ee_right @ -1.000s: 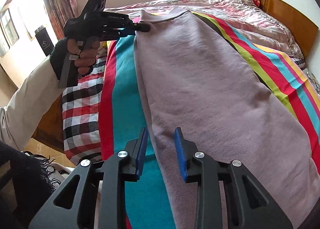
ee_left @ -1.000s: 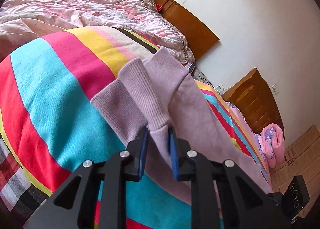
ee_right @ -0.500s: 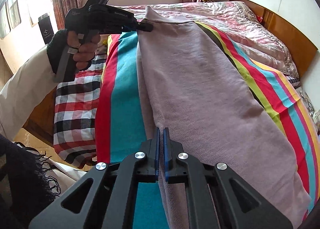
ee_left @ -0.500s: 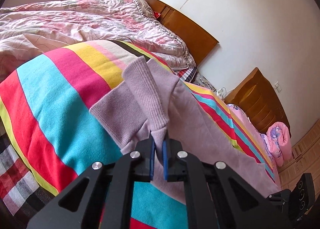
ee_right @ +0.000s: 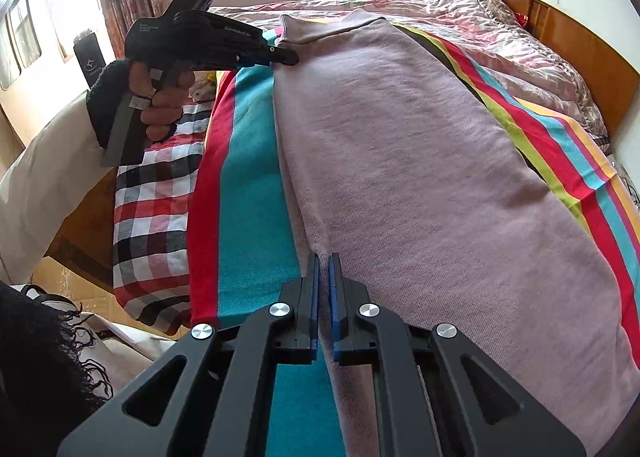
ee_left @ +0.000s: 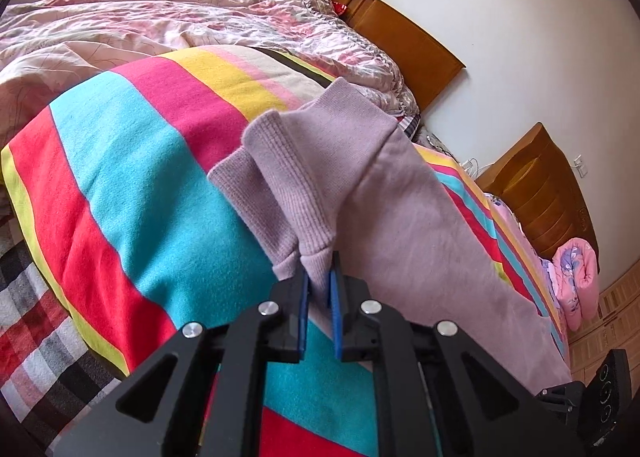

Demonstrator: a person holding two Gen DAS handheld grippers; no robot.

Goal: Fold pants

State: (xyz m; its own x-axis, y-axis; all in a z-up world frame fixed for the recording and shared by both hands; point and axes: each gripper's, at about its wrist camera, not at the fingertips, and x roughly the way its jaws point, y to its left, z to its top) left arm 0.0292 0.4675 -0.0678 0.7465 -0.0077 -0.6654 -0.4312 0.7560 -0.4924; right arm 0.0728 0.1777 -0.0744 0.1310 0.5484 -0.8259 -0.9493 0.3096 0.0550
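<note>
Left wrist view. Left gripper (ee_left: pixel 319 281) pinched on the ribbed cuff (ee_left: pixel 288 197) of the lilac pants (ee_left: pixel 408 225), cloth bunched between the blue pads with only a narrow gap left. Cuff end lifted just ahead of the fingertips; rest of the leg running off to the right over the striped blanket (ee_left: pixel 132 185). Pink quilt (ee_left: pixel 160 17) and wooden headboard (ee_left: pixel 400 41) well beyond the tips. Nightstand (ee_left: pixel 536 185) far right.

Right wrist view. Right gripper (ee_right: pixel 324 277) closed to a slit on the near long edge of the pants (ee_right: pixel 420 177), fabric seemingly caught between the pads. Garment spread ahead and to the right of the fingers. Left gripper (ee_right: pixel 280 55) seen far ahead and to the left, clamped on the far cuff corner, held by a hand (ee_right: pixel 160 97). Checked sheet (ee_right: pixel 148 217) to the left, below the blanket edge.

Step in hand, as judged: both holds set along the same long edge, ready to carry it across. For a clean fold: both ends raised together, edge kept taut between the tools, carried straight over to the opposite side, lowered evenly, grips loosened only once the layers lie aligned.
</note>
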